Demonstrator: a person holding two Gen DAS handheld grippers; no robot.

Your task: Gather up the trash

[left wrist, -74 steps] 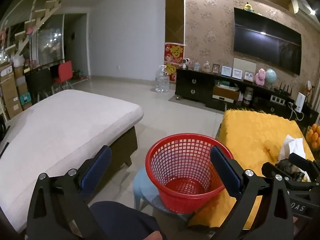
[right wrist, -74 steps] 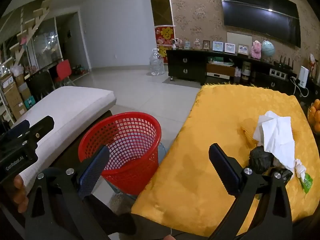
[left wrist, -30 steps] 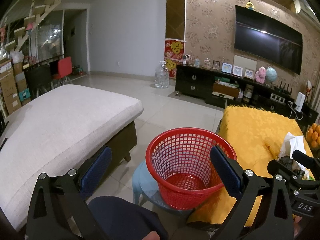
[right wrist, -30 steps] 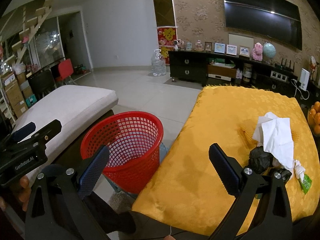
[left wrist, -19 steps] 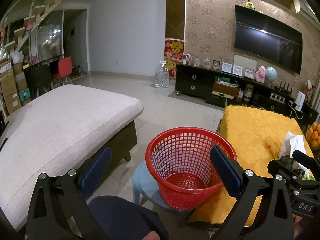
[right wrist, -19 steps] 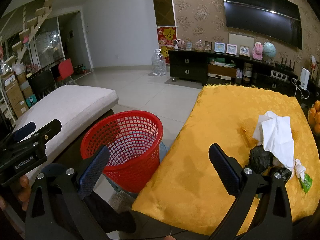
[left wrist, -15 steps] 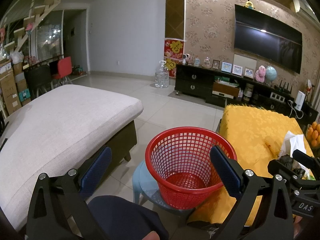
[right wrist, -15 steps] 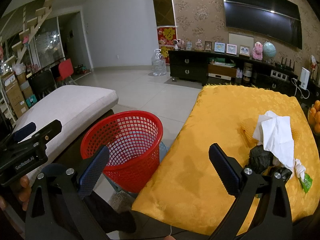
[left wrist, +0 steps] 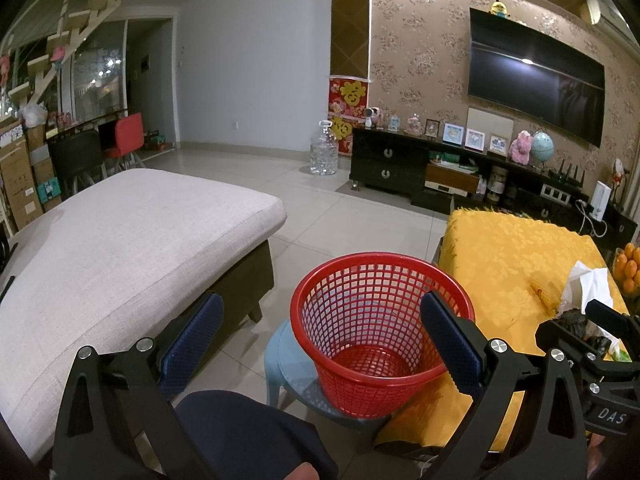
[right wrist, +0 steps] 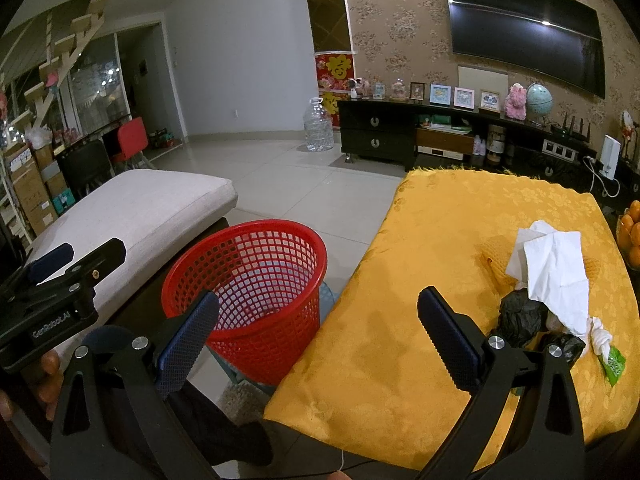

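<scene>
The fingers of the left gripper (left wrist: 320, 332) and right gripper (right wrist: 316, 328) are spread wide, with nothing held. The red basket (right wrist: 256, 280) is seen on a pale blue stool (left wrist: 286, 364), just left of the yellow-covered table (right wrist: 440, 240). The trash, white tissue (right wrist: 556, 272), black crumpled bags (right wrist: 520, 316) and a green wrapper (right wrist: 612, 364), is piled at the table's right side.

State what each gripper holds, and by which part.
Nothing is held: the left gripper and the right gripper are both open and empty.
</scene>
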